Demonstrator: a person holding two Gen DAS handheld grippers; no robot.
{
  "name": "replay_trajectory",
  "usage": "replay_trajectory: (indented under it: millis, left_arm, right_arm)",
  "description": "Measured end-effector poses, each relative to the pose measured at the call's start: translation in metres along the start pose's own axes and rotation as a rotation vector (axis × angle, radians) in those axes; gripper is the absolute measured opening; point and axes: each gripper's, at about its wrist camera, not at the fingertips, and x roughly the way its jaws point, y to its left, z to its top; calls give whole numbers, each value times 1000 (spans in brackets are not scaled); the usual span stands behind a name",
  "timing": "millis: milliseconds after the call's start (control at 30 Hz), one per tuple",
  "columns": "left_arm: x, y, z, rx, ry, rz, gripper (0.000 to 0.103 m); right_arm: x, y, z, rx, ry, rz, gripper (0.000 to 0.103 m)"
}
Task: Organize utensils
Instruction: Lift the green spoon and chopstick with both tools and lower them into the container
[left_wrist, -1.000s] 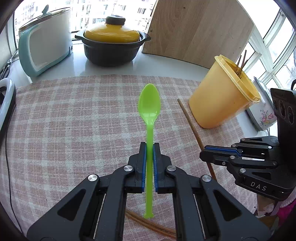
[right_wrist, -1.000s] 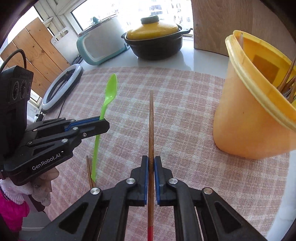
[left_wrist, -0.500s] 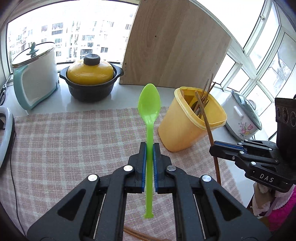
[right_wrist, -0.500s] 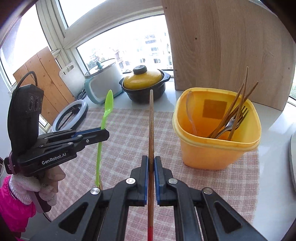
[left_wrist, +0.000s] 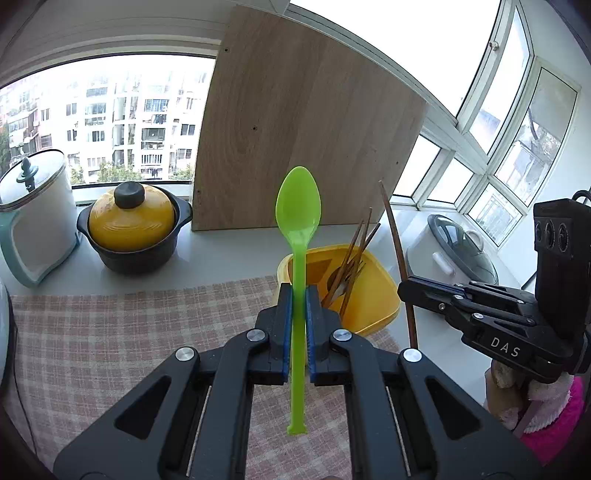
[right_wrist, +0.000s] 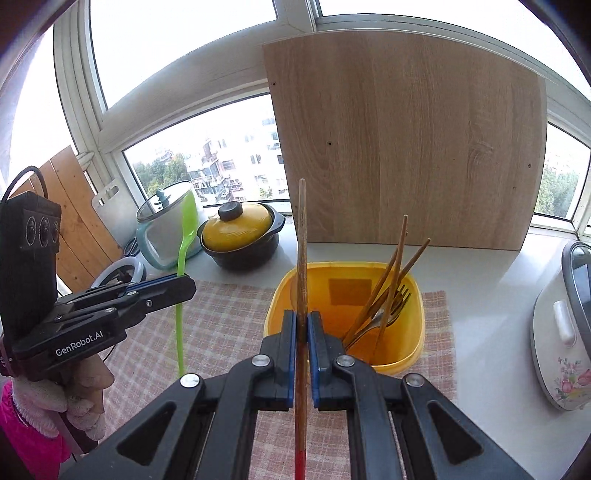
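The left gripper (left_wrist: 298, 295) pinches a green spoon (left_wrist: 298, 206) by its handle, bowl pointing up and away. The right gripper (right_wrist: 303, 321) pinches a wooden chopstick (right_wrist: 302, 236), likewise upright. The yellow holder (right_wrist: 413, 295) lies just beyond both sets of tips, on the checked cloth (right_wrist: 221, 314), its mouth facing up. The right gripper looks nearer, almost centred over it.

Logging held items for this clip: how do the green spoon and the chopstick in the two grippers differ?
The green spoon is translucent plastic with a broad bowl; the chopstick is a thin brown wooden stick with a red lower end. The spoon sits in the left hand-held gripper, the chopstick in the right hand-held gripper. Both are clamped mid-shaft, pointing up, near the yellow container.
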Motion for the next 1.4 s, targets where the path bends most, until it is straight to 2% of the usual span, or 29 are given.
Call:
replay_trajectory:
  millis: [300,400,633,1000,1400]
  left_arm:
    - [33,-12,34,-28,-13,-4,4]
    - [44,-13,39,-53,-9,-16,4]
    - [62,-22,45,-36,-22,-13,4]
    - [81,-26,43,-28,-18,-17,4]
    - [84,-30,48,-21,-34,1,4]
  right_arm:
    - [-2,-12,36,11,-73,-59,4]
    - [1,-17,45,23,-94,-70,4]
    - [12,-31,59,56,-140,-96,3]
    - [39,-37,61,46,-129,-126,3]
    - [43,-44,68,59,-160,-136,3]
